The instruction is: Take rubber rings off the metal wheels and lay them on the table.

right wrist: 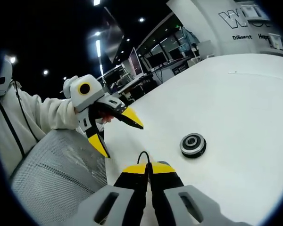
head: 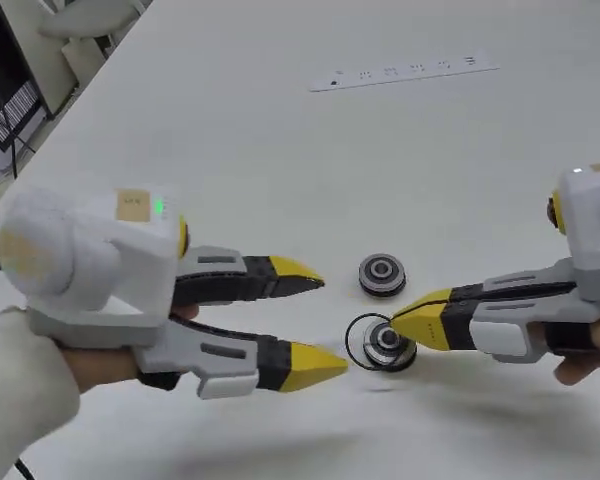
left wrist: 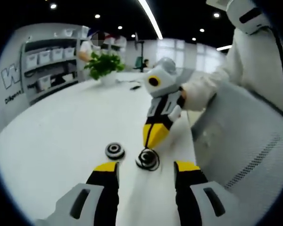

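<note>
A pale marked strip point(head: 405, 72) (print too small to read) lies flat; a leafy plant point(left wrist: 103, 65) stands near shelves point(left wrist: 49, 66).

The head view looks steeply down from close above the flat white tabletop point(head: 280, 130), over the yellow-tipped grey left gripper point(head: 332, 322) and its matching right gripper point(head: 400, 318). Each gripper view sits low over the table, looking along its own jaws at the opposite gripper. All three share the far round metal wheel point(head: 382, 274). The head and left gripper views also share the near wheel point(head: 388, 342) and its slack black rubber ring point(head: 349, 338).
</note>
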Action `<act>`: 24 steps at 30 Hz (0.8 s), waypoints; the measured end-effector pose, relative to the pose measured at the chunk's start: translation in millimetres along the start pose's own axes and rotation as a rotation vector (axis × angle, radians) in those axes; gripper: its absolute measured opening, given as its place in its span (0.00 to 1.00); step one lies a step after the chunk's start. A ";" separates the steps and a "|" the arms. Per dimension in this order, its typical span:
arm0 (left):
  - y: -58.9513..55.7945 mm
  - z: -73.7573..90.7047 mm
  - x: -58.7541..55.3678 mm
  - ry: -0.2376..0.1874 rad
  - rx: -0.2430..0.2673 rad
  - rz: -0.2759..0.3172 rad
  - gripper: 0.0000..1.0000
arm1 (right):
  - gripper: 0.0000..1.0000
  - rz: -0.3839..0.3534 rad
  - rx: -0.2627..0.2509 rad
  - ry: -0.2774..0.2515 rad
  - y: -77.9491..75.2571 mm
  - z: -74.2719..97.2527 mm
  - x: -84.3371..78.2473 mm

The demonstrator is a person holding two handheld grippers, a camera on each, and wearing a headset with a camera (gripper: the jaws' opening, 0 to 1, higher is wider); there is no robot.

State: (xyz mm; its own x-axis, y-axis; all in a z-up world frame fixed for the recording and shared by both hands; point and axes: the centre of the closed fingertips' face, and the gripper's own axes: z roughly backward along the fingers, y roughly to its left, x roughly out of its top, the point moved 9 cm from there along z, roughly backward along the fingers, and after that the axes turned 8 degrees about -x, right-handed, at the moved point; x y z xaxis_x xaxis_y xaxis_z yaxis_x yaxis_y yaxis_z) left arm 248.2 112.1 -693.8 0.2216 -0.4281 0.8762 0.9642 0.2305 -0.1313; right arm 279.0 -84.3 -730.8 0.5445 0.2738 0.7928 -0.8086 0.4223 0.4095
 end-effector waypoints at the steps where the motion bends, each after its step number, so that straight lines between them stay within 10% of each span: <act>1: -1.0 4.2 -0.6 -0.005 0.006 0.004 0.50 | 0.00 0.005 0.005 0.004 0.9 -1.1 1.3; 24: -17.7 63.6 -21.9 -0.005 0.139 0.070 0.75 | 0.00 0.239 0.058 0.163 11.2 -57.3 9.5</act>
State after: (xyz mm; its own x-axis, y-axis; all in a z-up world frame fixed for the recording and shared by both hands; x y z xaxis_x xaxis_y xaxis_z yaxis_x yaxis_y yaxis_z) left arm 217.0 173.0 -681.2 0.2864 -0.4029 0.8693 0.9170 0.3781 -0.1269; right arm 287.8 -27.5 -744.6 0.3617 0.4968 0.7889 -0.9272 0.2805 0.2484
